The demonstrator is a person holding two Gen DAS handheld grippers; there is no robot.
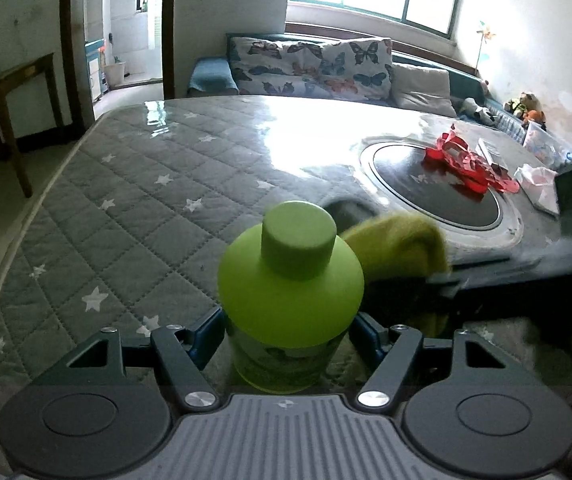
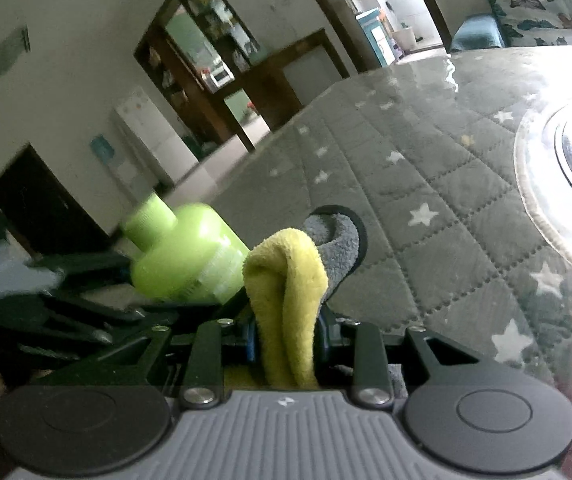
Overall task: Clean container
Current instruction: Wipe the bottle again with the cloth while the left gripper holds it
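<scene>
My left gripper (image 1: 287,330) is shut on a lime-green bottle (image 1: 289,280) with a round cap, held upright above the quilted table. My right gripper (image 2: 287,336) is shut on a folded yellow and grey cloth (image 2: 289,280). In the left wrist view the cloth (image 1: 401,244) sits just right of the bottle's shoulder, close to it or touching it. In the right wrist view the bottle (image 2: 184,256) lies just left of the cloth, blurred, with the left gripper's dark body below it.
The table (image 1: 134,208) has a grey star-quilted cover under clear film. A round black hotplate (image 1: 433,188) carries red paper cuttings (image 1: 465,164). A plastic bag and dark box lie at the far right. A sofa with butterfly cushions (image 1: 309,66) stands behind.
</scene>
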